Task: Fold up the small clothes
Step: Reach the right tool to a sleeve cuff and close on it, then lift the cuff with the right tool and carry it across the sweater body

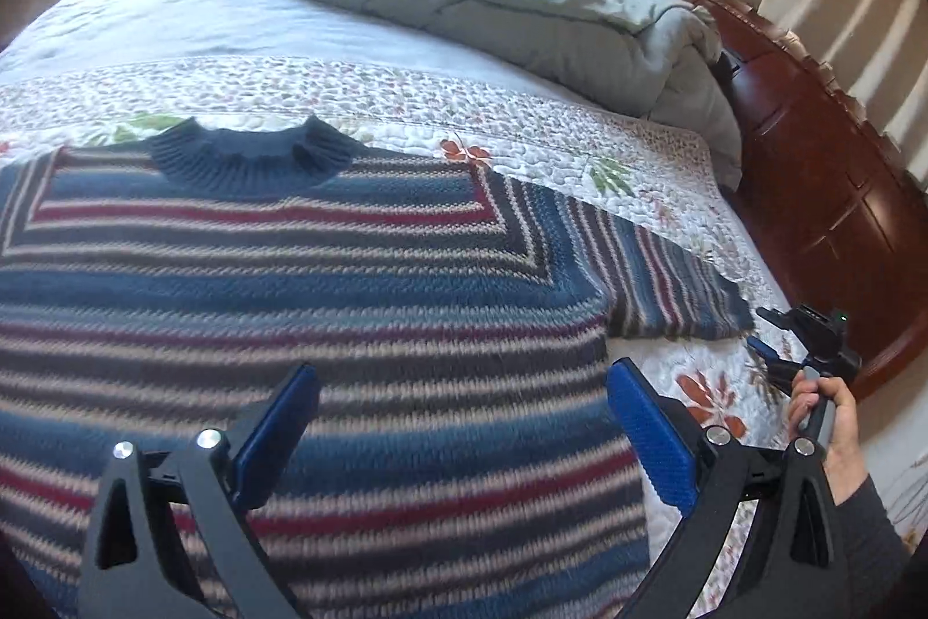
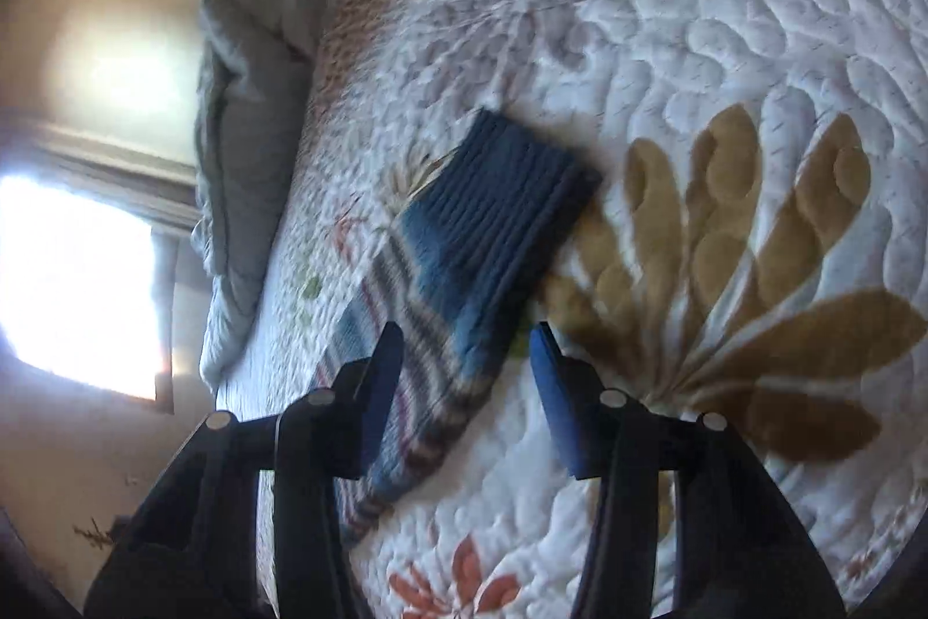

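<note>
Working with a soft, thick striped sweater lying flat on the floral quilt, we are expecting it to drape, so the ribbed cuff suits gripping. Its collar is pointing far, the right sleeve running rightward. Our left gripper is hanging open above the body; our right gripper is straddling the sleeve, unclamped.
</note>
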`<state>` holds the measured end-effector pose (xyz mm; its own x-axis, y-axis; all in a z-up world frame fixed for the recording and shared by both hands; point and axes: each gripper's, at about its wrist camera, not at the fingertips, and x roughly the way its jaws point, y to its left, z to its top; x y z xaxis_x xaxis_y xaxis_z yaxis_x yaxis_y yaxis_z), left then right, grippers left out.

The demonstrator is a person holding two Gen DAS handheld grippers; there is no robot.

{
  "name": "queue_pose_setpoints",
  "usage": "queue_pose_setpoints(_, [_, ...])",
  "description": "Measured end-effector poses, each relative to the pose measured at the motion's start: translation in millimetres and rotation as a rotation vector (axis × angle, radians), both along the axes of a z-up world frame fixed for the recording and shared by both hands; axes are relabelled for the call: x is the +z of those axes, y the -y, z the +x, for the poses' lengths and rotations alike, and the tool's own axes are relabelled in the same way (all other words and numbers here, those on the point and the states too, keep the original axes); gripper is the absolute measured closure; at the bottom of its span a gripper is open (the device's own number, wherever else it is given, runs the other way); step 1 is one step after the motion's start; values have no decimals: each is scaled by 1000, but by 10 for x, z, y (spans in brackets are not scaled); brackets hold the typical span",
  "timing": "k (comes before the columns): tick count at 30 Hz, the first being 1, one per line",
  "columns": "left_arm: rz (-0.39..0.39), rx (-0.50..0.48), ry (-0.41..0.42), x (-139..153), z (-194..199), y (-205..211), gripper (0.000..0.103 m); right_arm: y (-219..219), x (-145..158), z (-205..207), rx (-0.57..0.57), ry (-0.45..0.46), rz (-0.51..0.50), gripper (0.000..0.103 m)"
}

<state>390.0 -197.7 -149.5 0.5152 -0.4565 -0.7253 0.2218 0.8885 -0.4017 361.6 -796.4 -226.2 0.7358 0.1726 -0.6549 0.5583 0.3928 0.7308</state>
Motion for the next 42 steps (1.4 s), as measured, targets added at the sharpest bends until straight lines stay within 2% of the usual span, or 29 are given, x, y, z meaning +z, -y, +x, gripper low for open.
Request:
queue_pose_setpoints(3, [10, -2, -2, -75, 168, 15, 4, 117, -86, 1, -32, 7, 29, 58])
queue_pose_setpoints(12, [-16, 48, -75, -324, 468, -146, 4, 161, -102, 212, -24, -19, -26, 57])
queue_pose_setpoints(14, [-25, 54, -79, -331, 469, -193, 4, 126, -65, 338, 8, -35, -62, 70])
queue_pose_setpoints(16, [-23, 52, -76, -319, 459, -228, 4, 97, -16, 394, 22, -29, -74, 91])
queue_pose_setpoints(17, [-21, 51, -73, -314, 453, -241, 4, 81, 17, 405, 26, -25, -86, 91])
queue_pose_setpoints(23, [-32, 63, -65, -231, 402, -403, 4, -270, 461, 539, 109, 13, -233, 94])
queue_pose_setpoints(29, [-48, 89, -76, -185, 316, -644, 4, -922, 1042, 739, 238, 73, -383, 95])
queue_pose_setpoints(34, [-46, 90, -84, -140, 226, -872, 4, -1445, 1411, 880, 326, 117, -464, 95])
queue_pose_setpoints(42, [-54, 111, -68, -35, 84, -1257, 4, -2151, 1742, 1045, 434, 151, -523, 95])
